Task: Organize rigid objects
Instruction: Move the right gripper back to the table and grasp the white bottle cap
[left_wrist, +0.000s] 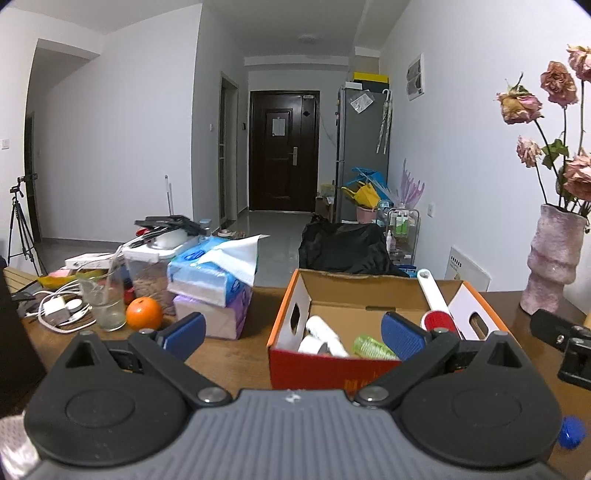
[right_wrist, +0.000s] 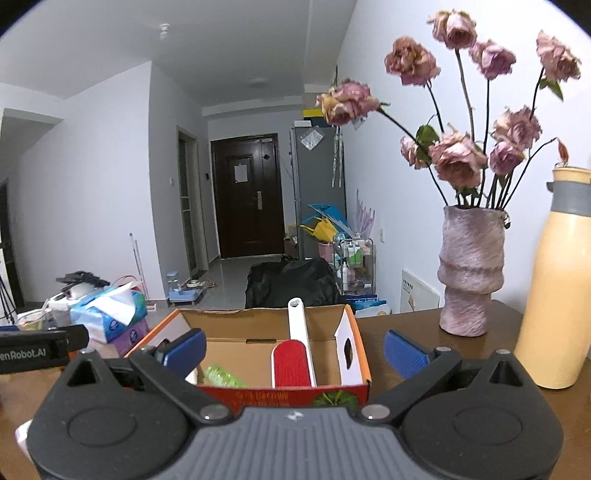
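An open orange cardboard box (left_wrist: 286, 314) (right_wrist: 360, 354) stands on the brown table. Inside it lie a red-and-white lint brush (left_wrist: 434, 306) (right_wrist: 295, 354), a green ribbed item (left_wrist: 371, 347) (right_wrist: 221, 376) and white tubes (left_wrist: 321, 334). My left gripper (left_wrist: 293, 334) is open just in front of the box, nothing between its blue pads. My right gripper (right_wrist: 295, 349) is also open, held before the box's near wall, empty. The right gripper's body (left_wrist: 561, 343) shows at the right edge of the left wrist view, and the left gripper's body (right_wrist: 40, 350) at the left edge of the right wrist view.
Left of the box sit stacked tissue packs (left_wrist: 214, 284) (right_wrist: 110, 317), an orange (left_wrist: 144, 314), a glass (left_wrist: 105, 299) and a charger with cables (left_wrist: 59, 310). A pink vase of dried roses (left_wrist: 554, 258) (right_wrist: 471, 273) and a yellow bottle (right_wrist: 557, 288) stand right. A blue cap (left_wrist: 571, 437) lies near.
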